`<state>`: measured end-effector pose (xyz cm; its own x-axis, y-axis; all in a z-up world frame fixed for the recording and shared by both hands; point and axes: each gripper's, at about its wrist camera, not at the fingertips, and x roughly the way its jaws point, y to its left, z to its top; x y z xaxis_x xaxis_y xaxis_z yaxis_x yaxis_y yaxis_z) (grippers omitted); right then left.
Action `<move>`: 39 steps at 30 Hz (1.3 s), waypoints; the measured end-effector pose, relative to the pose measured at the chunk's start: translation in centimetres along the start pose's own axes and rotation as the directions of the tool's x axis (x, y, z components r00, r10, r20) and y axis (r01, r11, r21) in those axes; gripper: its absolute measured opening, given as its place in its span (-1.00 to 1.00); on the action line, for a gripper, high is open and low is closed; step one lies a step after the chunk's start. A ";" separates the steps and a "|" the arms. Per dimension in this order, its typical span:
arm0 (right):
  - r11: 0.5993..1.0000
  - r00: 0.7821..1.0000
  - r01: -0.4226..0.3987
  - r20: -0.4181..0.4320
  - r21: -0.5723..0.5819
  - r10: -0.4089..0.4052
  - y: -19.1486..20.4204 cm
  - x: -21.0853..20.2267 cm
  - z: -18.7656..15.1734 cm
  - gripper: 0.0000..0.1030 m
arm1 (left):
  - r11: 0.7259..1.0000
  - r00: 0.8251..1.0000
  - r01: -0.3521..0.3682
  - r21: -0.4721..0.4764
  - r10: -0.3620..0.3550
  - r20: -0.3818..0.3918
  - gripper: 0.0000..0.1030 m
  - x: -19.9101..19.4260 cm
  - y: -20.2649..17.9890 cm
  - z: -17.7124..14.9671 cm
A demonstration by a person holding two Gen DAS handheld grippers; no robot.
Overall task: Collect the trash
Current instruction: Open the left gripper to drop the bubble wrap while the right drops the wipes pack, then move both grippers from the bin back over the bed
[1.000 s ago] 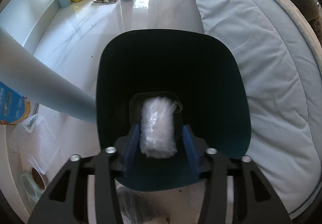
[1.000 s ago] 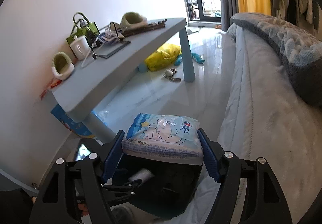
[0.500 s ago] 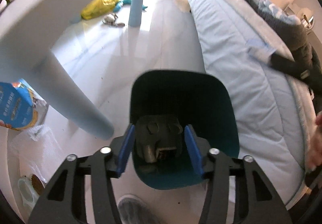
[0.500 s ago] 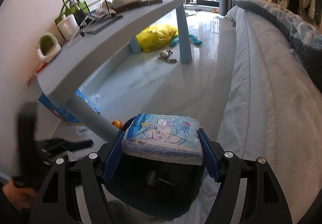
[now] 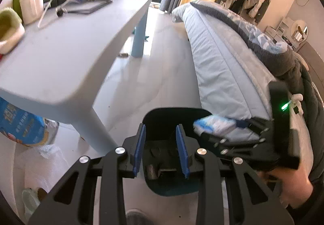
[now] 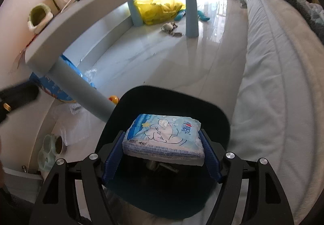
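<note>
Our right claw (image 6: 161, 157) clamps the soft, light, crinkly pack (image 6: 163, 139) by its short ends above the bin (image 6: 220, 123), while our empty left claw (image 5: 161, 151) is closing.

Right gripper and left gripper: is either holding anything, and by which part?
The right gripper clamps the tissue pack by its two short ends, above the bin. The left gripper, jaws closing, holds nothing.
</note>
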<state>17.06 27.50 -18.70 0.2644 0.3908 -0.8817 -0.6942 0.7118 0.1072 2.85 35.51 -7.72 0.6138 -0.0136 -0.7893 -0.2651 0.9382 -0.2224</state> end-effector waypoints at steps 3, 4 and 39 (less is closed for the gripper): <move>1.000 1.000 0.003 -0.026 -0.010 -0.004 0.5 0.9 -0.2 0.41 | 1.000 1.000 -0.013 0.017 0.013 0.015 -0.37 -0.9 -0.3 0.4; 1.000 0.999 0.004 -0.034 -0.011 -0.005 0.7 1.2 -0.3 0.41 | 1.000 1.000 -0.014 0.026 0.014 0.015 -0.37 -1.2 -0.5 0.5; 0.999 0.996 -0.019 0.086 -0.028 0.022 -0.5 -7.2 -1.1 0.64 | 0.999 0.979 -0.029 0.021 0.024 0.203 0.32 -8.4 -6.2 3.5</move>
<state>14.74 23.69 -12.92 0.3060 0.4549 -0.8363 -0.7174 0.6877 0.1115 1.94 30.97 2.30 0.7450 0.0797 -0.6623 -0.2673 0.9453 -0.1869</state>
